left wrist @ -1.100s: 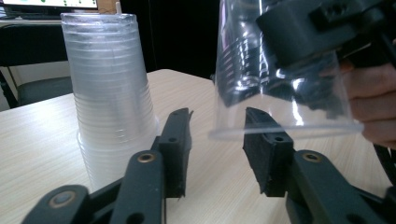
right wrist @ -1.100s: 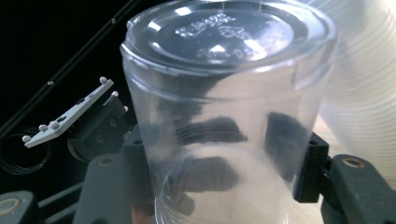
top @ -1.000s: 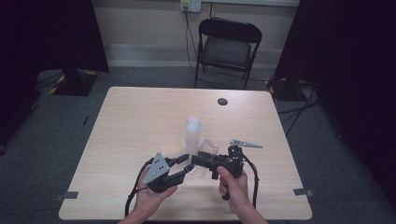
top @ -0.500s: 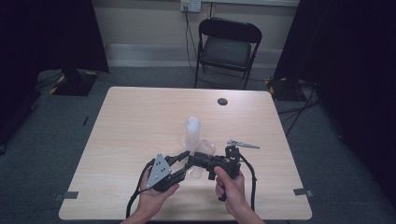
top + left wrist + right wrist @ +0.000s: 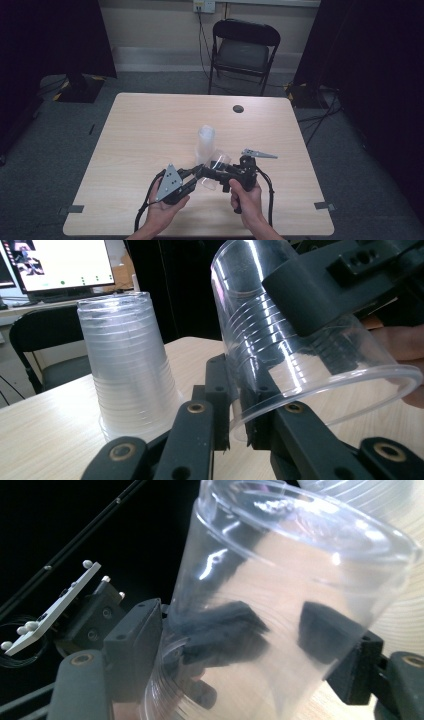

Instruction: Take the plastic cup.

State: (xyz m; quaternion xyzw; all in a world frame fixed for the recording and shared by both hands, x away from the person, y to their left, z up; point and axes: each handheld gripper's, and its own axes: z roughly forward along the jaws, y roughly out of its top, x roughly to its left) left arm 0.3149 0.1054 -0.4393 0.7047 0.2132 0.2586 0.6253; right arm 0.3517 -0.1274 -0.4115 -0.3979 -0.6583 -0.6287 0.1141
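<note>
Presently on the table (image 5: 150, 130): one stack of clear cups (image 5: 205, 142), upright, mouth down, near the middle. Just before it, one loose clear cup (image 5: 214, 170), lifted off the tabletop and tilted, held between the two grippers.

Left gripper (image 5: 196, 174): jaws have just been closing; in the left gripper view they pinch the cup's rim (image 5: 250, 412), one pad inside the wall, one outside.

Right gripper (image 5: 212, 175): jaws have just been opening; in the right gripper view the cup (image 5: 280, 605) lies between them, one jaw inside it. Whether the pads press the wall cannot be told.

Beyond the table, a folding chair (image 5: 243, 50).
</note>
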